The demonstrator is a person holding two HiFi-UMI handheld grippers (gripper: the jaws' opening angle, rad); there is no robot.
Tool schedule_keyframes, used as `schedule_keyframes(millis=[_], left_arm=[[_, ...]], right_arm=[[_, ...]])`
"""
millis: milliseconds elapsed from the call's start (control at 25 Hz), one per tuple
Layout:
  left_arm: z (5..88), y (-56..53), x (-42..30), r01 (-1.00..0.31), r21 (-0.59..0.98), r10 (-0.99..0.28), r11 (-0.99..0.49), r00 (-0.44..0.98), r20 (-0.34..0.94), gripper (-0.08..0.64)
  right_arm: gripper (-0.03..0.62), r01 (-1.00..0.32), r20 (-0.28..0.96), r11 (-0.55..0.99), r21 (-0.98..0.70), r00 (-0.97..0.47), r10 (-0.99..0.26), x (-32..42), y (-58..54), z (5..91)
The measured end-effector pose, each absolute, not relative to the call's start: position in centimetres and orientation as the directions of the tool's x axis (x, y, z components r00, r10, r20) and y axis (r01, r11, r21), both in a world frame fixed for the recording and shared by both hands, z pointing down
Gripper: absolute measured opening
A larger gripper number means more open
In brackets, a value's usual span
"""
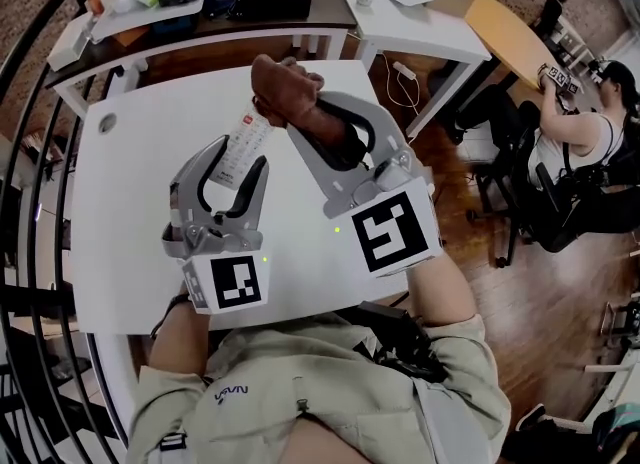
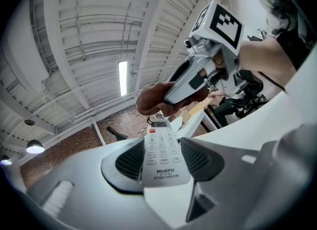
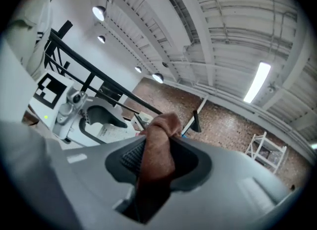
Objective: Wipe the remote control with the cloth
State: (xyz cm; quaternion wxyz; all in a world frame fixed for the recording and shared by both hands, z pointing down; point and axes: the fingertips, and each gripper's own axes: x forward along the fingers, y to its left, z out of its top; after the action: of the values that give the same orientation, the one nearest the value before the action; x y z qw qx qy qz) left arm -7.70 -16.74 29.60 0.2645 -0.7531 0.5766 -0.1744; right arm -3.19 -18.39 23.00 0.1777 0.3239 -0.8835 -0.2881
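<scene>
A white remote control (image 1: 243, 142) with a red button near its top is held above the white table (image 1: 130, 212), my left gripper (image 1: 231, 174) shut on its lower half. In the left gripper view the remote (image 2: 160, 155) stands between both pads, keypad facing the camera. My right gripper (image 1: 325, 134) is shut on a brown cloth (image 1: 285, 92), which bunches out past the jaws and touches the remote's top end. The cloth (image 2: 154, 99) hangs over that end in the left gripper view. In the right gripper view the cloth (image 3: 157, 147) fills the gap between the jaws.
Behind the table stand a dark desk (image 1: 200, 14) loaded with trays and boxes, and a white table (image 1: 420, 12) with papers and a cup. A black railing (image 1: 25, 82) curves along the left. A seated person (image 1: 575, 142) works at the right.
</scene>
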Motion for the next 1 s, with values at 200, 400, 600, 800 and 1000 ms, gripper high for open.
schedule_keyframes(millis=[200,400,600,800,1000], left_arm=[[29.6,-16.5,-7.6,-0.752,-0.636,-0.963,-0.172,0.263,-0.051,0.242],[29.8,-16.8,-7.8,-0.745,-0.647,-0.966,-0.164,0.253,-0.047,0.244],[30.2,-16.8,-8.0,-0.744,-0.648,-0.967,-0.163,0.251,-0.044,0.244],[30.2,-16.8,-8.0,-0.756,-0.630,-0.963,-0.178,0.265,-0.046,0.243],[29.0,-16.7,-8.1,-0.807,-0.527,-0.938,-0.267,0.342,-0.049,0.244]], right_arm=[[0.123,-0.414,0.190,0.628,0.659,-0.715,-0.672,-4.1,-18.5,24.1],[0.123,-0.312,0.271,0.706,0.635,-0.767,-0.582,-6.2,-15.7,26.3],[0.123,-0.196,0.349,0.763,0.616,-0.801,-0.487,-7.8,-12.5,28.3],[0.123,-0.174,0.359,0.776,0.606,-0.811,-0.462,-7.8,-12.0,28.4],[0.123,-0.284,0.255,0.745,0.603,-0.817,-0.518,-6.6,-13.5,26.6]])
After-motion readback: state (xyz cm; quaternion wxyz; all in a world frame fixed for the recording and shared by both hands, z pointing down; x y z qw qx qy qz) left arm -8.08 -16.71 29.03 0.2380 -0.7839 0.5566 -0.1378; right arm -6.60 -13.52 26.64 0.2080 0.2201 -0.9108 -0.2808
